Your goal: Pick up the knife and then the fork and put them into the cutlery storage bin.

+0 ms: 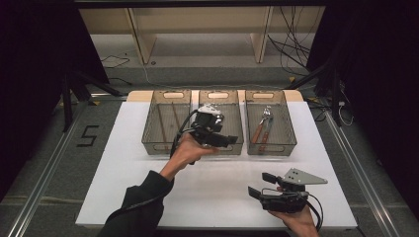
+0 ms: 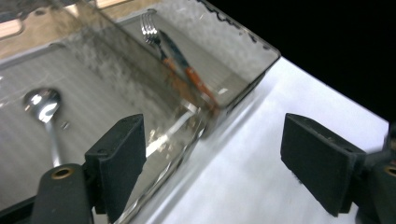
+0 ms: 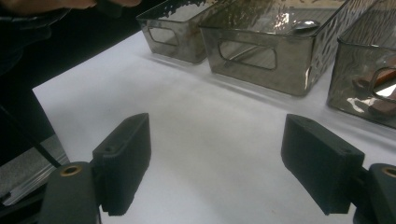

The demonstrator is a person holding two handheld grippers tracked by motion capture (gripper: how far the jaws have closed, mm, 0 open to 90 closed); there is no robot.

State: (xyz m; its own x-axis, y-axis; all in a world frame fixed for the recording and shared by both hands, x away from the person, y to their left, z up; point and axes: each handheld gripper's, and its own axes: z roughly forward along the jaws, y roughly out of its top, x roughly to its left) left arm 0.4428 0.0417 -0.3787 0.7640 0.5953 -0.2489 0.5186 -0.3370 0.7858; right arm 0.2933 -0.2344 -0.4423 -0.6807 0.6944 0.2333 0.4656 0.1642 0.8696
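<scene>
I see three smoky clear bins across the table's 12 o'clock edge, a shiny steel spoon (image 2: 44, 105) in the middle bin (image 1: 232, 146) beneath my left gripper (image 1: 236, 141), jaws apart and empty, orange-handled forks in the right bin (image 1: 286, 129), and my right gripper (image 1: 261, 184) agape at 5 o'clock.

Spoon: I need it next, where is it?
The spoon lies in the middle bin, beside the fork's bin, left in the left gripper view.
</scene>
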